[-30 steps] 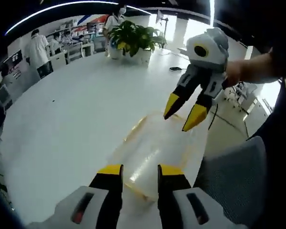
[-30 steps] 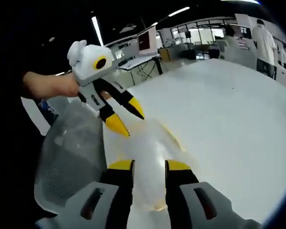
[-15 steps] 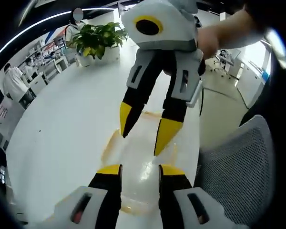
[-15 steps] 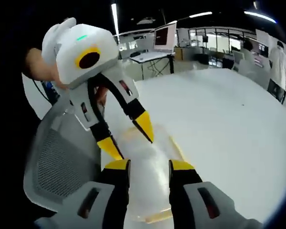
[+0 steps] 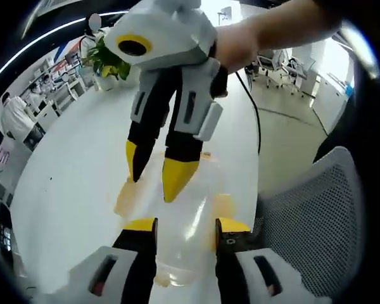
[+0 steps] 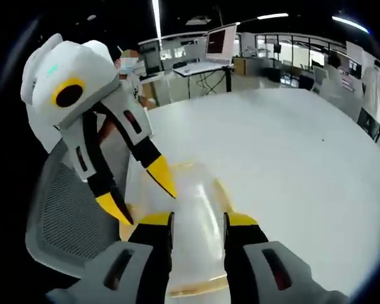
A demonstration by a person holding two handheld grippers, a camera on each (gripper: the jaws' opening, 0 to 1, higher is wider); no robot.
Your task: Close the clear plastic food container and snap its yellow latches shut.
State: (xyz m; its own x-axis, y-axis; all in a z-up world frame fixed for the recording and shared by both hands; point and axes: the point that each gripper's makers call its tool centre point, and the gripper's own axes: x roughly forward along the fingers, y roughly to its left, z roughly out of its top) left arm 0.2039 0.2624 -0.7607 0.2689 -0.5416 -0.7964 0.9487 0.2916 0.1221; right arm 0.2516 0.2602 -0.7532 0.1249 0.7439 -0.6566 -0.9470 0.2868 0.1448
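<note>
Container, clear plastic with yellow latches (image 5: 177,221), lies on round white table (image 5: 69,190) near edge, beside grey mesh chair (image 5: 310,215). Left gripper (image 5: 180,226) jaws parted, straddling container. Right gripper (image 5: 155,170) jaws parted, yellow tips just above lid. Potted green plant (image 5: 104,60) at far table side.

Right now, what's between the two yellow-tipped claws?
In both views, only the clear container lies between the left claw and the right claw.

In the left gripper view, the left gripper (image 5: 179,226) rises from six o'clock, jaws parted; the right gripper (image 5: 153,175) descends from twelve o'clock, jaws apart, held by a hand (image 5: 240,44).
</note>
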